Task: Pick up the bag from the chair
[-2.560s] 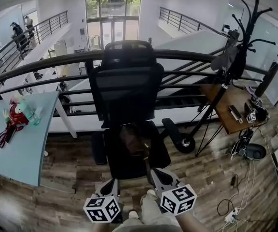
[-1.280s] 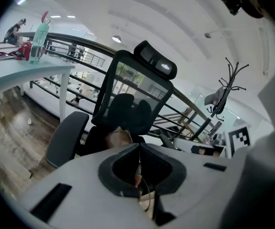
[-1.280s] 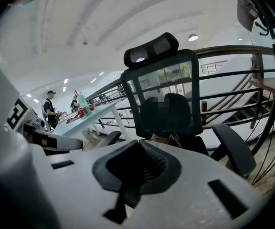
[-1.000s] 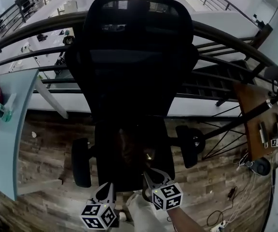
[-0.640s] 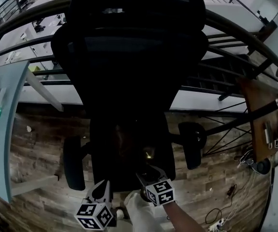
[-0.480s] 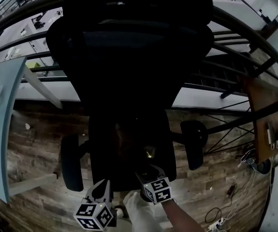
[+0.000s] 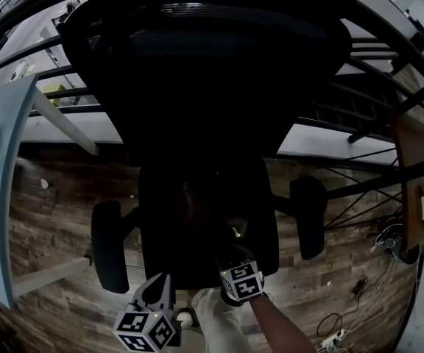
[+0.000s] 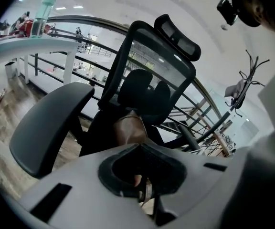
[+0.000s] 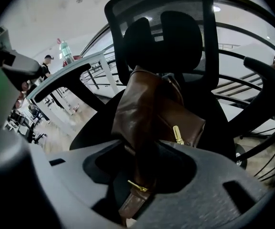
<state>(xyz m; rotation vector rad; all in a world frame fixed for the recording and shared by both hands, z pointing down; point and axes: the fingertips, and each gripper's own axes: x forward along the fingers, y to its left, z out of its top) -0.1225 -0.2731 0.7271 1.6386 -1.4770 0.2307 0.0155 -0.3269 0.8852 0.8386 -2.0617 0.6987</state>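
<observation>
We see the bag (image 9: pixel 152 113) upright just ahead of our right gripper (image 7: pixel 232 254), the nearer one, its strap (image 9: pixel 140 185) running down between jaws that have just been closing but stand apart.

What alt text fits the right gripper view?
A brown leather bag sits on a black office chair. Its strap runs down between the jaws of the right gripper, which have just been closing but do not yet pinch it.
</observation>
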